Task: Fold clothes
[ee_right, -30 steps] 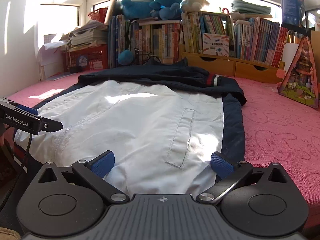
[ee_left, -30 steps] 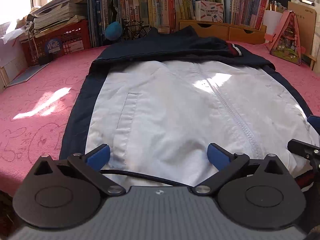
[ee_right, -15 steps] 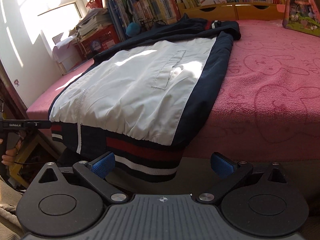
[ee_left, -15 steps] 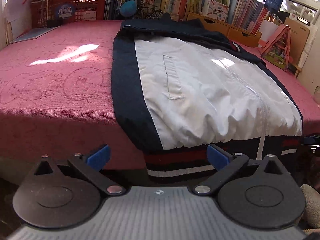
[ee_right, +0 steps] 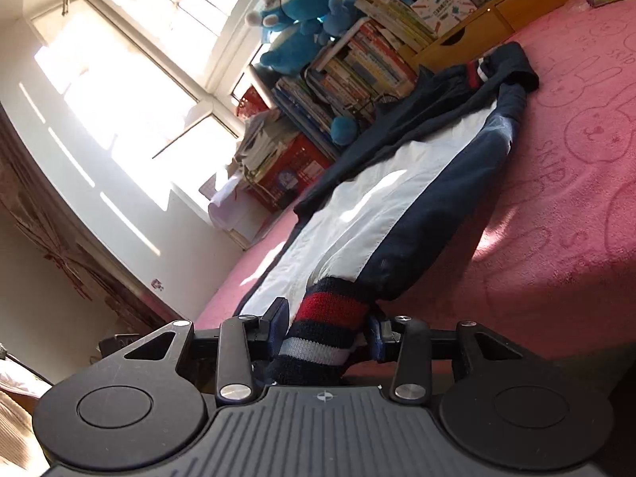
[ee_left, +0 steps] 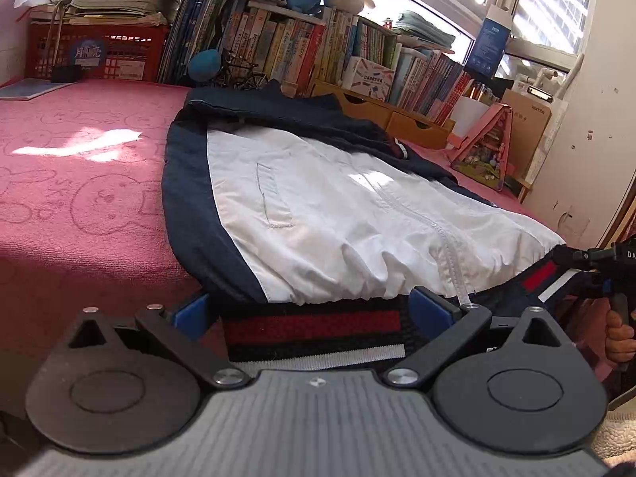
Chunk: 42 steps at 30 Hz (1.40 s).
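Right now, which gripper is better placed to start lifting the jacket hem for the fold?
Right. The right gripper is already shut on the striped hem; the left gripper straddles the hem, fingers open.

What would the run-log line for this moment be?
left gripper: open, straddling striped hem | right gripper: shut on hem | jacket: flat on pink bed

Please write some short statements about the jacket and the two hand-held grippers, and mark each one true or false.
1. The right hand-held gripper is shut on the striped hem of the jacket. True.
2. The left hand-held gripper is shut on the hem. False: its fingers stand wide apart, the hem between them.
3. The jacket lies on a pink blanket. True.
4. The jacket's front is all navy. False: the middle is white, the sides navy.
5. Books stand behind the jacket. True.
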Each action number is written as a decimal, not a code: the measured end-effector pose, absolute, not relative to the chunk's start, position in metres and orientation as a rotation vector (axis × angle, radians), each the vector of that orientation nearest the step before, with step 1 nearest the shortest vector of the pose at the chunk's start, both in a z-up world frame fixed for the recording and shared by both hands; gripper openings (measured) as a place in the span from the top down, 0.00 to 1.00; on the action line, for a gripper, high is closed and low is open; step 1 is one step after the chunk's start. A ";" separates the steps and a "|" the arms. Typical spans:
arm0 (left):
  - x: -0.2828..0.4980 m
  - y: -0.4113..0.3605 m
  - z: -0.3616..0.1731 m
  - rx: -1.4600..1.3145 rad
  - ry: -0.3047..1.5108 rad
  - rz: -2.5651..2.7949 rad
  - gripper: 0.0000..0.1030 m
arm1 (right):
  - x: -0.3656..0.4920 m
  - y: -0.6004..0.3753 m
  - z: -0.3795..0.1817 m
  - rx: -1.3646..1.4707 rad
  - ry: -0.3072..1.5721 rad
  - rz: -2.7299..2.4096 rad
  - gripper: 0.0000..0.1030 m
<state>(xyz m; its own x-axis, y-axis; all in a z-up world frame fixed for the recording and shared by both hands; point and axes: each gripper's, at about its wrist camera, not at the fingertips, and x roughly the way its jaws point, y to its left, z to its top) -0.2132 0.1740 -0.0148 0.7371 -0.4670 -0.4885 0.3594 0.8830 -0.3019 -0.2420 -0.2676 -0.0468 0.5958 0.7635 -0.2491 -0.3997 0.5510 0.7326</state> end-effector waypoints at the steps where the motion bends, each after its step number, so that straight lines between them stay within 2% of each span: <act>1: -0.214 0.173 -0.010 -0.182 0.571 -0.456 0.01 | -0.234 -0.263 -0.038 0.690 0.569 0.774 0.59; 6: -0.215 0.166 0.005 -0.158 0.509 -0.439 0.00 | -0.157 -0.227 -0.002 0.652 0.489 0.836 0.62; 9: -0.216 0.161 0.012 -0.137 0.503 -0.414 0.00 | -0.092 -0.189 -0.003 0.597 0.584 0.788 0.65; 13: -0.231 0.157 0.022 -0.079 0.443 -0.422 0.00 | -0.015 -0.134 -0.040 0.539 0.811 0.665 0.67; 18: -0.243 0.133 0.033 0.043 0.376 -0.579 0.00 | -0.004 -0.107 -0.044 0.453 0.787 0.586 0.67; 22: -0.232 0.098 0.023 0.250 0.288 -0.636 0.00 | -0.006 -0.124 -0.036 0.471 0.731 0.574 0.67; 25: -0.202 0.081 0.003 0.342 0.345 -0.554 0.00 | -0.014 -0.148 -0.023 0.481 0.650 0.573 0.65; 28: -0.173 0.085 -0.014 0.324 0.385 -0.375 0.00 | -0.022 -0.171 -0.010 0.490 0.569 0.572 0.52; 30: -0.157 0.098 -0.016 0.249 0.435 -0.299 0.00 | -0.030 -0.188 0.004 0.434 0.484 0.555 0.28; 32: -0.150 0.115 -0.016 0.122 0.478 -0.318 0.00 | -0.039 -0.204 0.022 0.287 0.382 0.537 0.23; 35: -0.147 0.129 -0.018 0.018 0.515 -0.332 0.00 | -0.038 -0.190 0.034 -0.067 0.341 0.541 0.19; 37: -0.148 0.132 -0.020 0.003 0.523 -0.337 0.00 | -0.031 -0.162 0.025 -0.308 0.361 0.572 0.19; 38: -0.150 0.132 -0.021 0.007 0.522 -0.338 0.00 | -0.027 -0.146 0.019 -0.409 0.372 0.598 0.14; 39: -0.152 0.131 -0.021 0.014 0.520 -0.338 0.00 | -0.022 -0.133 0.011 -0.469 0.386 0.639 0.00; 42: -0.159 0.128 -0.015 0.020 0.520 -0.330 0.00 | -0.007 -0.094 -0.011 -0.577 0.471 0.745 0.00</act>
